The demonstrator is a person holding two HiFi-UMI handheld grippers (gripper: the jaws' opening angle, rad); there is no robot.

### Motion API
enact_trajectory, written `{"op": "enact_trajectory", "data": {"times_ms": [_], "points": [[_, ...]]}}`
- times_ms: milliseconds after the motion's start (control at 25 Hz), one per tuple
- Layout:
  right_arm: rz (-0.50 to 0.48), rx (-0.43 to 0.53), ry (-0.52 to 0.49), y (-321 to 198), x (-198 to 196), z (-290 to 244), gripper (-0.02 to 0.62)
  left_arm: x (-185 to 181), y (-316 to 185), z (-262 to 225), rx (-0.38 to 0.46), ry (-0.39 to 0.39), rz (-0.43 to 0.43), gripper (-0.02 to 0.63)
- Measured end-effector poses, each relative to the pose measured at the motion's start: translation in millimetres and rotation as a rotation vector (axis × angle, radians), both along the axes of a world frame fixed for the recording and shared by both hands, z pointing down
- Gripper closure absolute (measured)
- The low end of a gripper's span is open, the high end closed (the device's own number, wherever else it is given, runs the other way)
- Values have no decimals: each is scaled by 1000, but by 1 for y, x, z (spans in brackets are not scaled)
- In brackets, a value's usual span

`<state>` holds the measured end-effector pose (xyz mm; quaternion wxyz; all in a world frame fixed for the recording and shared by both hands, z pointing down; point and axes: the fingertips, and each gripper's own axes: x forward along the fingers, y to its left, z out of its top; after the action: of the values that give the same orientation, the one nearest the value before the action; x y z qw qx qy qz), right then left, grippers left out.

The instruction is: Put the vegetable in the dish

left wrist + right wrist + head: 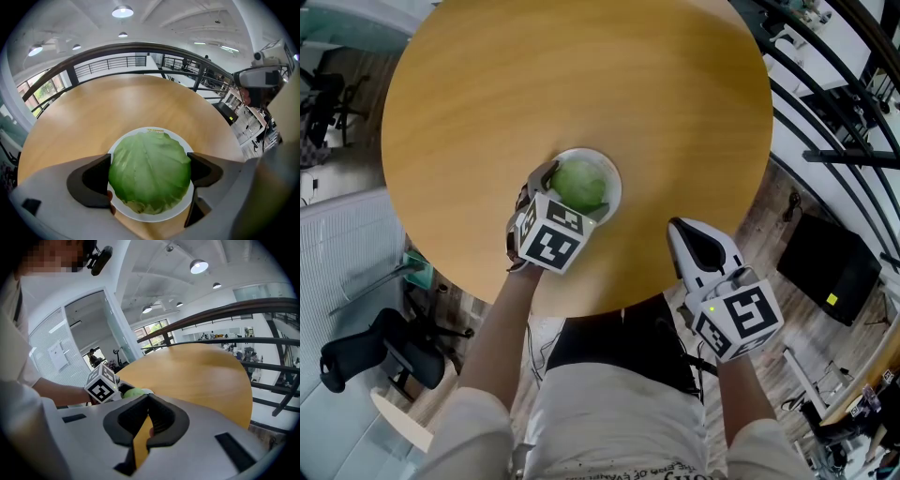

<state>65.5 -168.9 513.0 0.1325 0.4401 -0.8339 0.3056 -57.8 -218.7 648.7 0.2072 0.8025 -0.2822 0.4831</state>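
Observation:
A round green cabbage point(579, 183) rests in a white dish point(613, 178) near the front of the round wooden table point(581, 75). My left gripper point(573, 194) reaches in from the near left. In the left gripper view its dark pads point(93, 180) press both sides of the cabbage point(150, 168), with the dish's rim point(154, 131) showing around it. My right gripper point(680, 228) hovers at the table's near edge, right of the dish, shut with nothing held. In the right gripper view its tips point(147, 401) meet, and the cabbage point(133, 392) peeks out behind them.
The table's near edge point(609, 305) runs just in front of the dish. On the floor, a black office chair point(384, 356) stands at the lower left and a black box point(825, 267) at the right. A dark railing point(834, 122) curves past the table's right side.

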Motion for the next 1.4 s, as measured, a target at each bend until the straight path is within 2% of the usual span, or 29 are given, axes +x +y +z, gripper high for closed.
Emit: {"op": "enact_trajectory", "data": {"times_ms": [320, 720, 920, 1080, 1160, 1280, 1360, 1400], "points": [[4, -6, 0, 0, 3, 2, 574, 2, -1, 3, -48, 23, 3, 112], [3, 3, -5, -1, 1, 0, 574, 2, -3, -4, -21, 62, -5, 112], [-4, 16, 4, -3, 2, -7, 574, -2, -6, -29, 16, 108, -48, 112], [-22, 40, 18, -5, 2, -20, 574, -10, 0, -61, 77, 130, -84, 112], [-30, 54, 25, -4, 2, -27, 574, -14, 6, -76, 98, 159, -115, 114], [-40, 75, 34, 0, 2, -39, 574, -15, 24, -93, 82, 225, -163, 116], [-46, 89, 42, 3, 2, -49, 574, -18, 36, -106, 93, 259, -195, 140], [-49, 95, 48, 6, 1, -53, 574, -20, 41, -114, 111, 270, -210, 173]]}}
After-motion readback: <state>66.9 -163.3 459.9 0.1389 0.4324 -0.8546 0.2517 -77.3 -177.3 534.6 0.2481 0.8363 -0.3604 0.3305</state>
